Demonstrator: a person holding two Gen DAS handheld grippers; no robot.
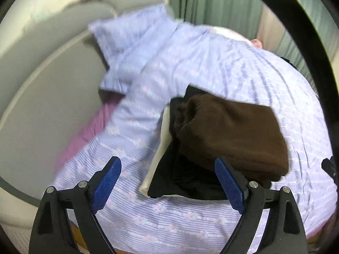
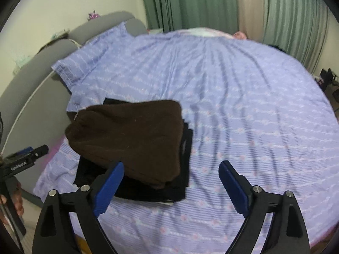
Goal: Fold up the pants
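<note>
Folded brown pants (image 1: 231, 131) lie on top of a stack of folded clothes, with a black garment (image 1: 186, 182) and a cream one (image 1: 163, 139) beneath, on the bed. The brown pants also show in the right wrist view (image 2: 131, 139), over the black garment (image 2: 148, 190). My left gripper (image 1: 168, 186) is open and empty, just in front of the stack's near edge. My right gripper (image 2: 171, 188) is open and empty, its left finger over the stack's near corner. The left gripper shows at the left edge of the right wrist view (image 2: 25, 158).
A lilac striped bedspread (image 2: 243, 105) covers the bed. A matching pillow (image 1: 135, 48) lies by the grey padded headboard (image 1: 63, 67). Green curtains (image 2: 190, 2) hang behind. A pink sheet (image 1: 84, 135) shows at the bed's left edge.
</note>
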